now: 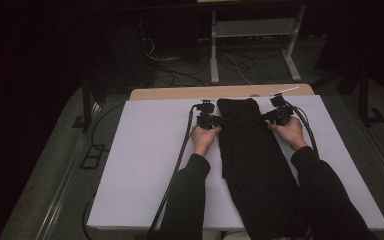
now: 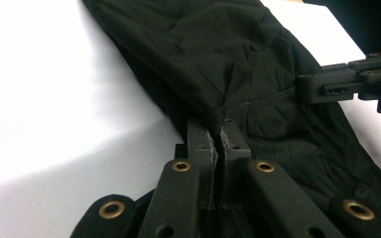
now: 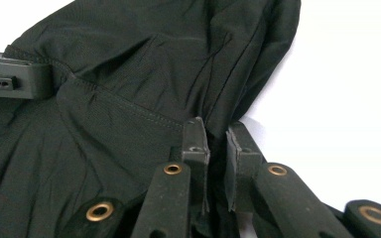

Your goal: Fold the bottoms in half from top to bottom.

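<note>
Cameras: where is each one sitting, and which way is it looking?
High view: sits above the person's side, looks forward and down on the white table; both sleeves, hands, left gripper and right gripper show.
Left gripper view: rides the left gripper, looks along its jaws pinching the black garment.
Right gripper view: rides the right gripper, looks along its jaws at the garment's opposite edge.
Shared: all three show the garment; each gripper view also catches the other gripper.
</note>
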{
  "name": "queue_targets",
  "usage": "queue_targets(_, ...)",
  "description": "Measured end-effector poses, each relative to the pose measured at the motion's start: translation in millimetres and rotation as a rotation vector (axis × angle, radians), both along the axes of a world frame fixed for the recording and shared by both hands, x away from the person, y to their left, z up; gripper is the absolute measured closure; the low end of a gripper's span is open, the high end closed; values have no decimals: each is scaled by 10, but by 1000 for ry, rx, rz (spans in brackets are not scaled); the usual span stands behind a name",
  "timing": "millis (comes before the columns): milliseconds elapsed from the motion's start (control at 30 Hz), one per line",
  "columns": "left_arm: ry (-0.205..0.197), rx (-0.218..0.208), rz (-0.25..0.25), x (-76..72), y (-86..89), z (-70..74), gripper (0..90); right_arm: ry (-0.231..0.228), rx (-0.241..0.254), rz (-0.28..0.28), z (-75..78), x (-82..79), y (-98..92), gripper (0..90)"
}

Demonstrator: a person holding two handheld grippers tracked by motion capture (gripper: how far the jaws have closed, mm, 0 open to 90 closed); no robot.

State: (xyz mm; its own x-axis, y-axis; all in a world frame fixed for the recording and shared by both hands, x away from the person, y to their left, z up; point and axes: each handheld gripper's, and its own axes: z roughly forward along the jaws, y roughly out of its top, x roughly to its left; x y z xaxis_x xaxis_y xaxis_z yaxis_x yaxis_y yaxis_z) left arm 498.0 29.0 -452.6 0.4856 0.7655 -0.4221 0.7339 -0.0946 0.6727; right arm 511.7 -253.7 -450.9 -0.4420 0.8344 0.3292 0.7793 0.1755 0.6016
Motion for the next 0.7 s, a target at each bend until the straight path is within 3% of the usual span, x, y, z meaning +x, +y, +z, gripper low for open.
queue_targets(267,-16,-19,-23,-67,14,94,861,-29,89,17,54,-103,-81,801)
queue_targets(533,-46,-60,-43,-209,45,128,862,-87,170,36,139,-335,-196,801)
queue_targets(700,-45,-80,-49,-267,56,138,862,-97,213,34,150,-439,-262,801)
